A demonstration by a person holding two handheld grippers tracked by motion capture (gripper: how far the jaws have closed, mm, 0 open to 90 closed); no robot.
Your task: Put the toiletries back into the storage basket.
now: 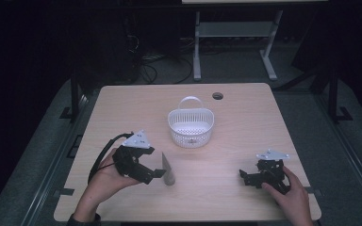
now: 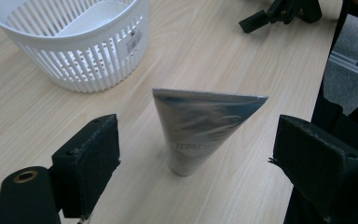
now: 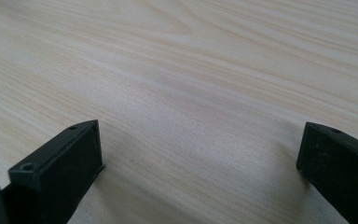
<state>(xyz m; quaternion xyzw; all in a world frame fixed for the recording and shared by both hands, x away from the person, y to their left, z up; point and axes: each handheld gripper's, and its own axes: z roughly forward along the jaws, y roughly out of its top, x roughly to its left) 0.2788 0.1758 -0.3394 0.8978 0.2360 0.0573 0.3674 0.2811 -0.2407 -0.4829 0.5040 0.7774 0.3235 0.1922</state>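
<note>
Basket (image 1: 191, 127) sitting on counter (image 1: 245, 122), near middle, toward far edge. Tube (image 1: 168, 170) standing on counter nearer person, before basket and slightly left of it, well apart from it. Left gripper (image 1: 156, 175) lying just left of tube, its fingers (image 2: 91, 158) flanking tube without touching. Right gripper (image 1: 246, 178) resting on counter far right, well apart from tube and basket.

A high camera above my side looks forward and down over the whole table (image 1: 245, 108). My left gripper's camera sits low, close behind a tube (image 2: 200, 130), sharing the basket (image 2: 74, 46) with it. My right's skims bare tabletop.
</note>
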